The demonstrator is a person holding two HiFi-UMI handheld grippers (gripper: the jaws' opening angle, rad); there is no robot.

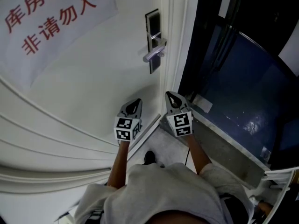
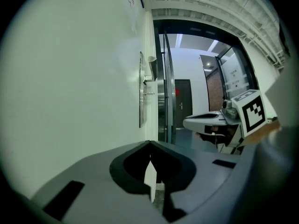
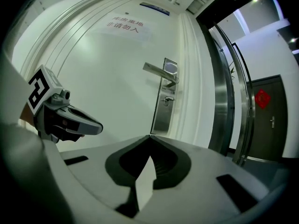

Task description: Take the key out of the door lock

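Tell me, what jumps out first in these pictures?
A paper sign with red characters on the white door, upper left in the head view. Right of it, a silver lever handle on its lock plate, with what looks like the key beneath. Below, the left gripper and right gripper hang side by side, shut and empty.

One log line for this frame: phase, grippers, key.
phase: short of door | left gripper: shut, empty | right gripper: shut, empty | key: in lock under handle, untouched
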